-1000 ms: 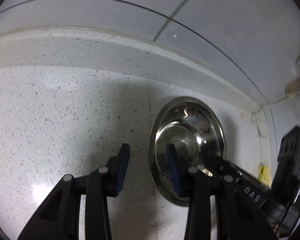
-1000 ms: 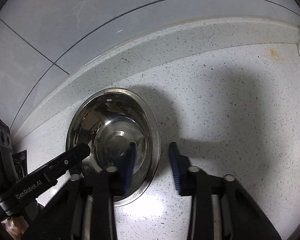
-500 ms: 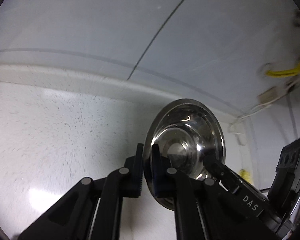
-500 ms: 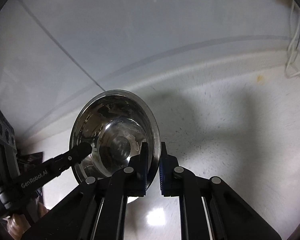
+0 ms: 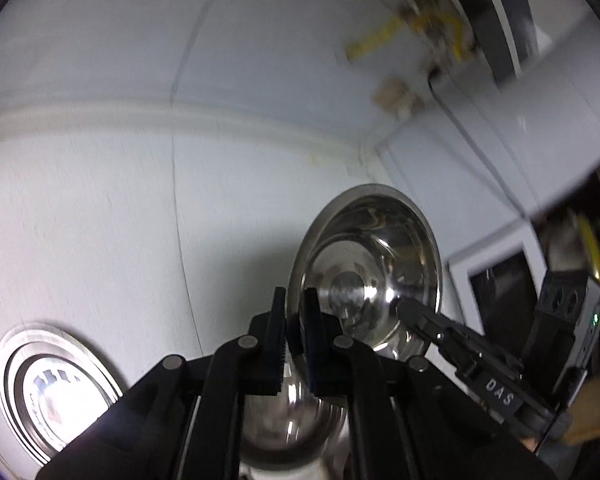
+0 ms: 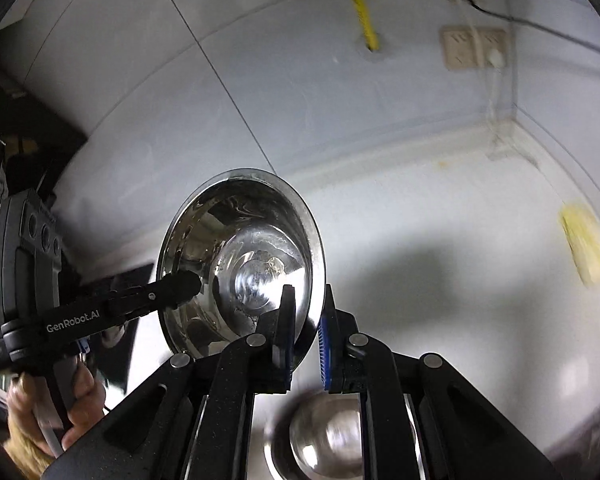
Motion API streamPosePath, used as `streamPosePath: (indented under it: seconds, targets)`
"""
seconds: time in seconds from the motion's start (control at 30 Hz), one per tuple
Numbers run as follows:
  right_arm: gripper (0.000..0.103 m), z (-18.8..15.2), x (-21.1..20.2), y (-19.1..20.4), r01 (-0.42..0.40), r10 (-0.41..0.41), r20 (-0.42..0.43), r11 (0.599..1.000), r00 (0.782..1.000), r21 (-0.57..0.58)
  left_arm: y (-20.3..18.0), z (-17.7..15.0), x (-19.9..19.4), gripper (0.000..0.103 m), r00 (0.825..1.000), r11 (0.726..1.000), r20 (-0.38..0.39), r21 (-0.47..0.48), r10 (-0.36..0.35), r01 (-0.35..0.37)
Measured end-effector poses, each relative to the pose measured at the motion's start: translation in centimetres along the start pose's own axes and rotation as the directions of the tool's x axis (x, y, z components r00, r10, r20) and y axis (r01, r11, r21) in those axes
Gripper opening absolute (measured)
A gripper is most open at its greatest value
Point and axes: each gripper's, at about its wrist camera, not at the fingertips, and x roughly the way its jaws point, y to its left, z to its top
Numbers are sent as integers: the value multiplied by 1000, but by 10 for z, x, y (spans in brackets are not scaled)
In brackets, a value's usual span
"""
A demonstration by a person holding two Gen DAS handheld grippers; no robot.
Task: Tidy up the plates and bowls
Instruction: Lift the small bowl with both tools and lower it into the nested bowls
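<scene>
**Steel bowl held at both rims, above another bowl**

You have the steel bowl (image 5: 366, 268) pinched from both sides: your left gripper (image 5: 296, 340) is clamped on its left rim, and your right gripper (image 6: 306, 334) is clamped on the opposite rim. Neither claw is spread; each has the thin rim squeezed between its pads. The bowl hangs clear of the speckled countertop (image 5: 80, 220), tilted so its hollow faces both cameras.

The relation that matters next: a second steel bowl (image 6: 324, 440) lies directly beneath the held one, just under your fingers in both views. Nesting looks like the likely step, so the held bowl would need levelling and lowering straight down. Both hands are equally near.

To the left of the lower bowl, a round steel plate (image 5: 56, 388) sits on the counter.

The lower bowl is blurred and mostly hidden behind the gripper arms, so its exact centre and whether it is part of a stack cannot be told.
</scene>
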Motion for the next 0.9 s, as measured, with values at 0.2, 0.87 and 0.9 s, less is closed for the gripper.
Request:
streamPosePath:
  seconds: [0.2, 0.87, 0.9]
  targets:
    - [10, -89, 17, -49, 23, -9, -146, 995, 989, 92, 11, -78, 57, 7, 986, 997, -152, 43, 64, -58]
    - [10, -141, 71, -69, 72, -23, -286, 984, 958, 163, 23, -113, 131, 8, 966, 984, -194, 70, 172, -162]
    - [10, -141, 71, -70, 71, -22, -283, 984, 959, 164, 23, -109, 132, 8, 966, 984, -191, 73, 174, -163]
